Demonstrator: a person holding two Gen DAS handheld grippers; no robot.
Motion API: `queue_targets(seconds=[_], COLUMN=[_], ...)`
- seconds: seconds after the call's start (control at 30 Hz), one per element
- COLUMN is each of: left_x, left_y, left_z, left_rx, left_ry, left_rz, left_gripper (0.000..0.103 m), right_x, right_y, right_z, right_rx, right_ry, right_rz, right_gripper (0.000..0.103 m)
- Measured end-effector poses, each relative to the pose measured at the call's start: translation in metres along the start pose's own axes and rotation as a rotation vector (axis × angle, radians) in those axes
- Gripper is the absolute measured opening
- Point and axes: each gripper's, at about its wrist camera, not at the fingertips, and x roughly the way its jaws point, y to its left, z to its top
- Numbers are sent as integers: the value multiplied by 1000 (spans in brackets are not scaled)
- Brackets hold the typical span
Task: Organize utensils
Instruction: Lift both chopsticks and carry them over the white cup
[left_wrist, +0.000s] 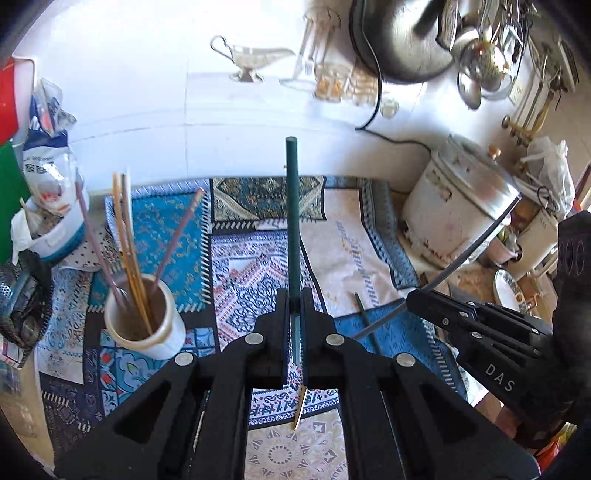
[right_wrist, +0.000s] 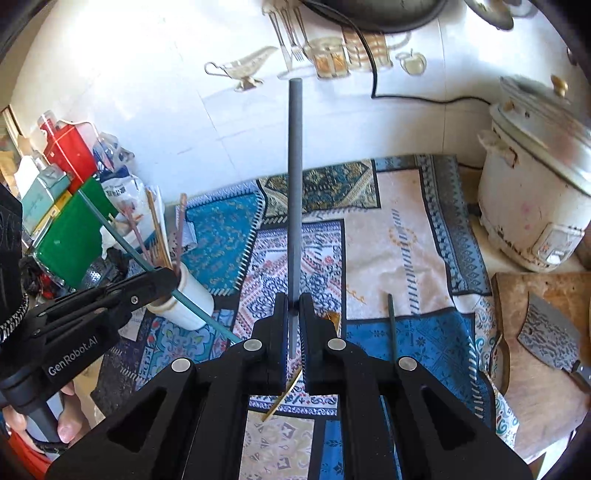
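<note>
My left gripper (left_wrist: 294, 301) is shut on a green chopstick (left_wrist: 292, 206) that stands up between its fingers; it also shows in the right wrist view (right_wrist: 162, 280). My right gripper (right_wrist: 294, 304) is shut on a grey chopstick (right_wrist: 294, 177), also upright; it shows in the left wrist view (left_wrist: 417, 299). A white cup (left_wrist: 147, 325) holding several chopsticks stands left of my left gripper on the patterned cloth (left_wrist: 243, 266); the right wrist view shows the cup (right_wrist: 188, 306) too. Another dark chopstick (right_wrist: 392, 328) lies on the cloth between the grippers.
A white rice cooker (right_wrist: 535, 192) stands at the right, with a wooden board and cleaver (right_wrist: 550, 332) in front of it. Bags and red and green boxes (right_wrist: 70, 229) crowd the left. A black cable (left_wrist: 376, 110) runs along the wall.
</note>
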Motion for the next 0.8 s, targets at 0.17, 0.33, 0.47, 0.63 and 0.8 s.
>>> queue_targets(seconds=[0.17, 0.33, 0.47, 0.63, 0.8], left_x=[-27, -56, -75, -93, -99], left_y=[16, 36, 52, 76, 106], left_z=[11, 19, 23, 28, 32], left_rx=[-15, -22, -25, -28, -56], left_ry=[-68, -140, -187, -228, -235], left_rz=[12, 37, 66, 106, 129], left_gripper=[3, 3, 3, 3, 3], right_x=[-6, -6, -4, 5, 20], right_y=[20, 45, 67, 96, 121], right_z=[14, 28, 39, 49, 56], right_rx=[-31, -63, -87, -112, -129], right_ry=[-38, -65, -85, -100, -93], right_rz=[13, 36, 63, 99, 132], right_gripper=[5, 5, 5, 5, 5])
